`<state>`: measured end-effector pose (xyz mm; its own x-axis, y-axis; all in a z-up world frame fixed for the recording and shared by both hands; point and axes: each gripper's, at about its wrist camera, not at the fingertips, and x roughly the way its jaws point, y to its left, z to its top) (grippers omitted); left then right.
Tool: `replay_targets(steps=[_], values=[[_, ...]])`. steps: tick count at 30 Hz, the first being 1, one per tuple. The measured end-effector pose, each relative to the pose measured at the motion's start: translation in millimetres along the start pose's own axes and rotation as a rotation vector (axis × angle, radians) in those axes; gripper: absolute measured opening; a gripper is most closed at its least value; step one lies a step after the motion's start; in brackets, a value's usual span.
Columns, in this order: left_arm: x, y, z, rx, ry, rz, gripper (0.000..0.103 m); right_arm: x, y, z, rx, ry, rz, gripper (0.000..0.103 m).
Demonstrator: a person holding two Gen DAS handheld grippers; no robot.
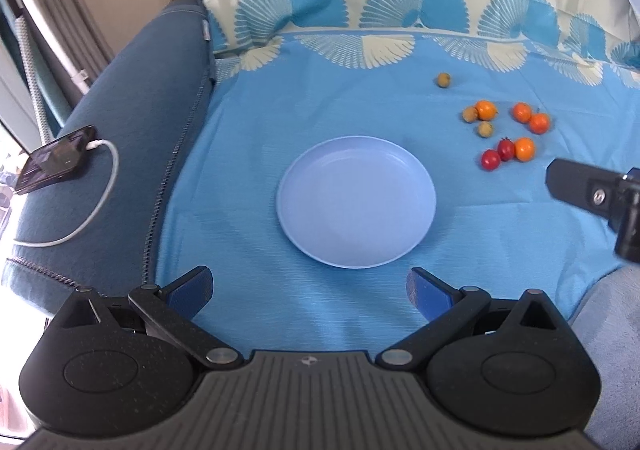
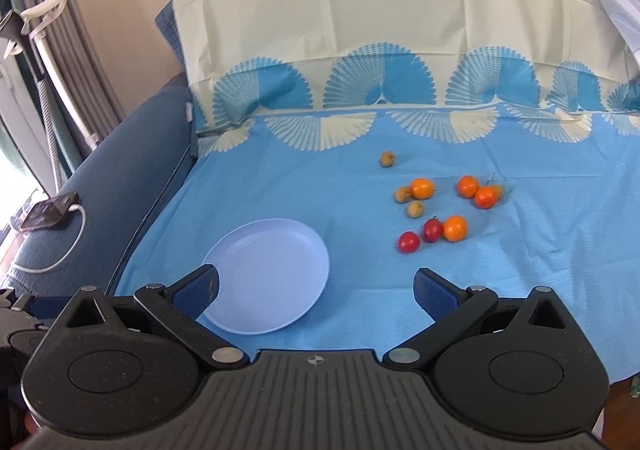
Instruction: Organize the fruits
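A pale blue plate point(image 1: 356, 202) point(image 2: 272, 282) lies bare on the blue cloth. To its right are small fruits: several orange ones point(image 1: 524, 148) point(image 2: 455, 228), two red tomatoes point(image 1: 490, 159) point(image 2: 408, 241) and three brown-green ones point(image 1: 485, 129) point(image 2: 415, 208), one of them apart at the back point(image 1: 443, 80) point(image 2: 387, 159). My left gripper point(image 1: 310, 292) is open just in front of the plate, holding nothing. My right gripper point(image 2: 318, 290) is open over the plate's right edge, short of the fruits; one black finger of it point(image 1: 576, 186) enters the left wrist view from the right.
The patterned blue cloth point(image 1: 280, 110) covers a sofa seat and backrest. On the dark blue armrest at the left lies a phone point(image 1: 56, 158) point(image 2: 50, 214) with a white cable point(image 1: 104, 186). Curtains and a white pole stand at the far left.
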<state>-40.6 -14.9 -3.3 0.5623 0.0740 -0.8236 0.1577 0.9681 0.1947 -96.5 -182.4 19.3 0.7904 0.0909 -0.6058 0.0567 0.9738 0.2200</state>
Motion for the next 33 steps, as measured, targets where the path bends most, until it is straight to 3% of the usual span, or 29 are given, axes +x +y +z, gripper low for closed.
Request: replay_targets(steps=[8,18,26,33], values=[[23.2,-50.1,26.9,0.069,0.013,-0.052,0.103,-1.4,-57.8,4.6,0.035,-0.072,-0.13,0.103],[82.9,-143.1,83.6,0.173,0.034,-0.178,0.103,34.8,-166.9,9.0,0.164,-0.019,-0.297,0.103],[175.3,-210.4,119.0,0.285,0.063,-0.203,0.103,134.2,-253.9,19.3,0.22,0.052,-0.333,0.103],[241.3,-220.6,134.0,0.277,0.133,-0.191,0.103,242.1,-270.8,27.5,0.229,0.158,-0.253,0.103]])
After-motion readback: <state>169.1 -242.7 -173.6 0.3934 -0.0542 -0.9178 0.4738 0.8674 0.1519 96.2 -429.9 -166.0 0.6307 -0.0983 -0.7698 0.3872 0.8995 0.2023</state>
